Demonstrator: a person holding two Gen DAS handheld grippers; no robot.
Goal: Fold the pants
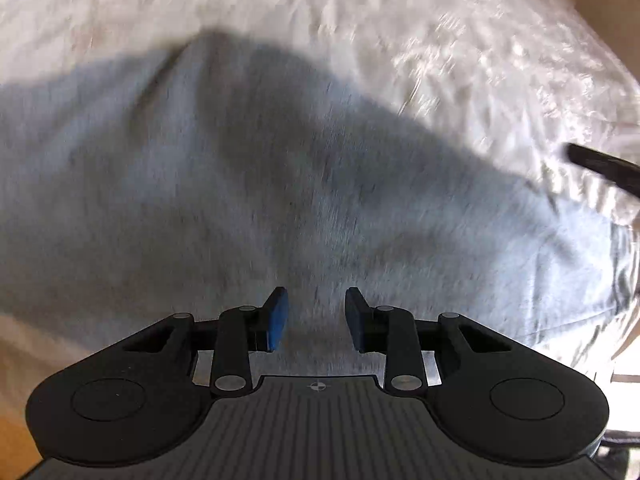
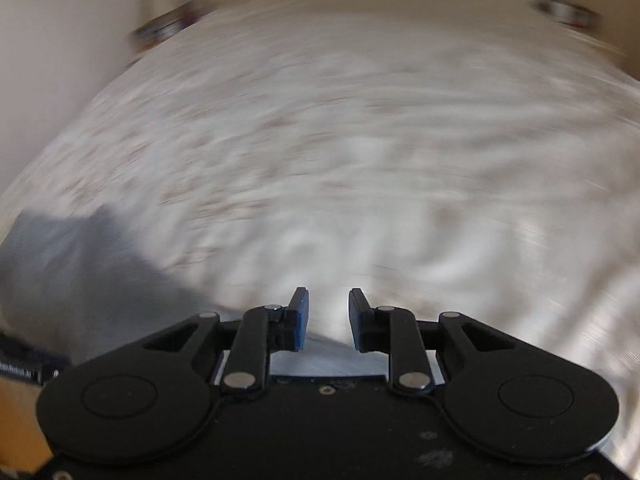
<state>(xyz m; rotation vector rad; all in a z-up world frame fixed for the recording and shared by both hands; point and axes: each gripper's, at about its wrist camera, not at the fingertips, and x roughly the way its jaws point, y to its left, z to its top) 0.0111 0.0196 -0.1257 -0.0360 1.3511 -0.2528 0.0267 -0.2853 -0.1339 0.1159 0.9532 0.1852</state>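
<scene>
Pants (image 1: 248,184) lie rumpled on the sheet (image 1: 360,8), spreading toward 12 o'clock beyond the left gripper (image 1: 316,318). Both grippers, right gripper (image 2: 325,318) included, stand narrowly parted, empty. Locate a hem edge before gripping; pinch both layers.

The left wrist camera sits just behind the left tongs (image 1: 316,316) and looks steeply down, close over the pale grey-blue fabric pants (image 1: 240,200) that fill most of its view, with the bed's crumpled white glossy sheet (image 1: 440,48) beyond and a far corner of the bed at upper right. The right wrist camera sits behind the right tongs (image 2: 329,318) and looks less steeply along the bed (image 2: 360,140) toward its far edge, heavily blurred. Both views share the white sheet and the pants, which show only at the right view's lower left (image 2: 80,256).
</scene>
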